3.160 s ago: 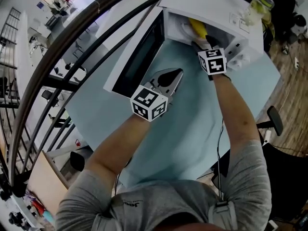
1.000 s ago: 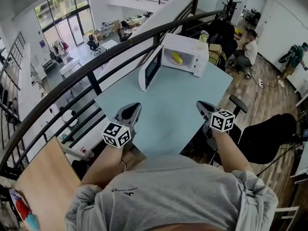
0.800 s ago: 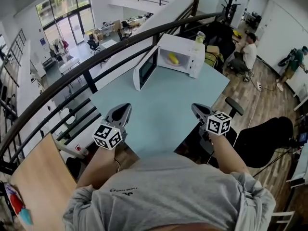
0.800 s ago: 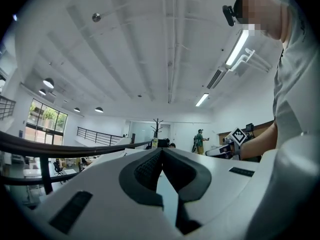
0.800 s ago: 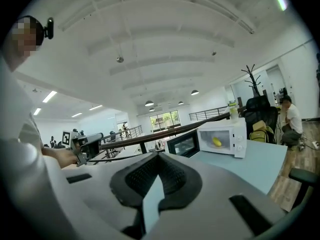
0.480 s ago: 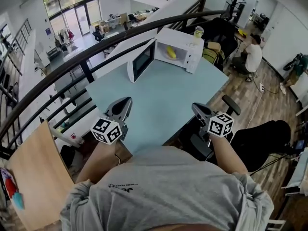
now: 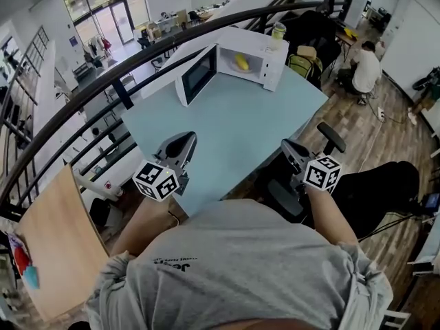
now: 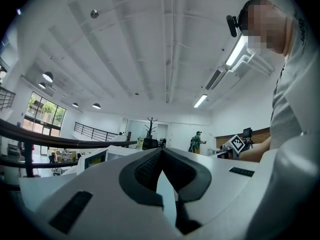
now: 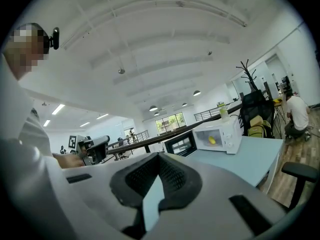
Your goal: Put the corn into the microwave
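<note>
The corn (image 7: 240, 62) lay inside the microwave (image 7: 256, 44), which stood at the far end of the counter (image 7: 234, 122). Its door (image 7: 196, 75) stood wide open to the left, so the yellow cob was plainly visible in the cavity. Judging from this, the corn was already in its place, and only the open door might remain to be closed.

The left gripper (image 7: 188, 138) and the right gripper (image 7: 286, 145) were held close to the person's body, at the near edge of the counter and well apart from the microwave. Each had its jaws pressed together with nothing between them, which fits grippers that had nothing to carry. Both pointed roughly level toward the microwave.
</note>
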A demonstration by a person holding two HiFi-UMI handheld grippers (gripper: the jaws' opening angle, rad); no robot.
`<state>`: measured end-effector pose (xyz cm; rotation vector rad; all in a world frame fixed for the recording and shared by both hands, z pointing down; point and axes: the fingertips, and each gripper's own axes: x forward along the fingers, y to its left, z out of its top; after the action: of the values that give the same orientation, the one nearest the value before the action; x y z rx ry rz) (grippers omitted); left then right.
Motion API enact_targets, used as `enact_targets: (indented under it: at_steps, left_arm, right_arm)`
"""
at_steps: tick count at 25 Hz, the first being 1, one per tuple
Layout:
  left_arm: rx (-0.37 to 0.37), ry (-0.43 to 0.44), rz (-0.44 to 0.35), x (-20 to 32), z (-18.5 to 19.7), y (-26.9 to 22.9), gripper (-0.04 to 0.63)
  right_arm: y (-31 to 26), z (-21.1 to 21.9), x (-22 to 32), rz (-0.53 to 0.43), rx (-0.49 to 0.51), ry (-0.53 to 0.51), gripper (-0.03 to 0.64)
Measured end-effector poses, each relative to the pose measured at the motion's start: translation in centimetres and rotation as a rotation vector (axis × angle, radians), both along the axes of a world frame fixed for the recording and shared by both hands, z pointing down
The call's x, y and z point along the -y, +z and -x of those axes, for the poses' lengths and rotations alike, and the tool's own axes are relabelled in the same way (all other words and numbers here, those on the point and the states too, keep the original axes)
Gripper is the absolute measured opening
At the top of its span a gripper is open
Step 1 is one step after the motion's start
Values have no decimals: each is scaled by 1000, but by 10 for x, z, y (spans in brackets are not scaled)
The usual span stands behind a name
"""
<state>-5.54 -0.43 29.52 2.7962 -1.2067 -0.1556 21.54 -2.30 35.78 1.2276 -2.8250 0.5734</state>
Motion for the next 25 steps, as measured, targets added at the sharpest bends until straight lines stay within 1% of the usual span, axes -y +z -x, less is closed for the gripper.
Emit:
enact_targets:
  at_steps: [8, 18, 25]
  left_arm:
    - [1, 22, 14, 0, -7, 3, 15]
    - [11, 50, 12, 3, -9, -2, 15]
    - [9, 54, 9, 4, -5, -1, 15]
  right_arm:
    - [-5, 5, -5, -14, -2, -8, 18]
    - [-10, 5, -4, -20, 3, 12, 18]
    - [-6, 13, -4, -38, -64, 2, 17]
